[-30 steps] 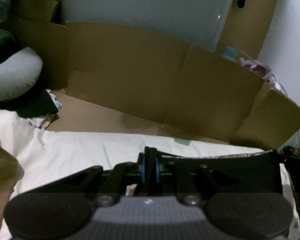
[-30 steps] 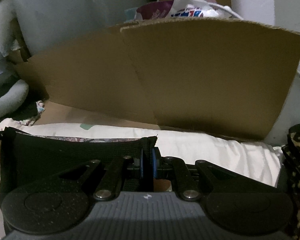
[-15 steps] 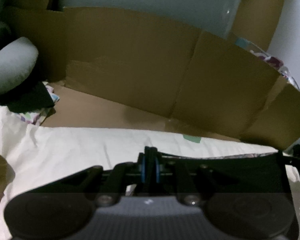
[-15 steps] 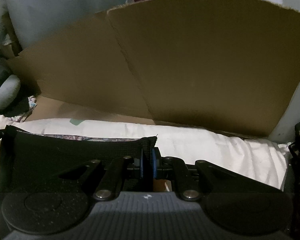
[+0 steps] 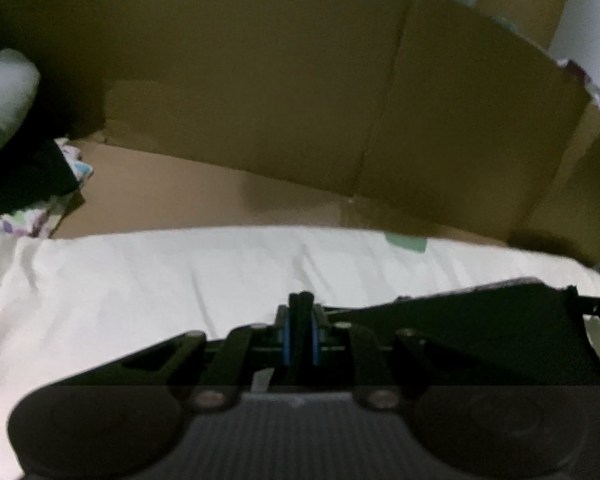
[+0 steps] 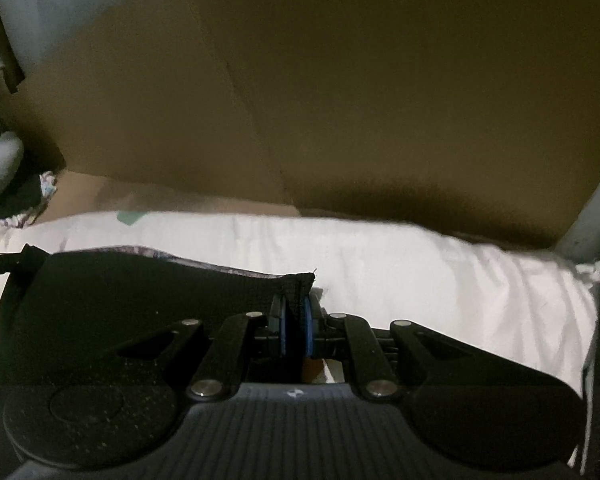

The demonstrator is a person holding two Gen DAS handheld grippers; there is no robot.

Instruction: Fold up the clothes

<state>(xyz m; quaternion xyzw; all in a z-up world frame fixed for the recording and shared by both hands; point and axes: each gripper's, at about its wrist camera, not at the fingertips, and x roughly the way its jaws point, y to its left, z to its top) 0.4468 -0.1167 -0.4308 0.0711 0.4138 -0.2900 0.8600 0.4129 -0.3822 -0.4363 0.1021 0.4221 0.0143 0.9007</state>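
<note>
A black garment with a patterned inner edge is stretched between both grippers above a white sheet. In the left wrist view, my left gripper is shut on the garment's left corner, and the cloth runs off to the right. Seen from the right wrist, my right gripper is shut on the other corner of the black garment, whose cloth spreads away to the left over the white sheet. The cloth below both gripper bodies is hidden.
A brown cardboard wall stands close behind the sheet and fills the right wrist view as cardboard. A grey rolled cushion and dark and floral clothes lie at far left. A small green patch sits at the sheet's back edge.
Both grippers have sunk toward the sheet and moved closer to the cardboard wall, still holding the black garment's corners. The wall fills more of both views now.
</note>
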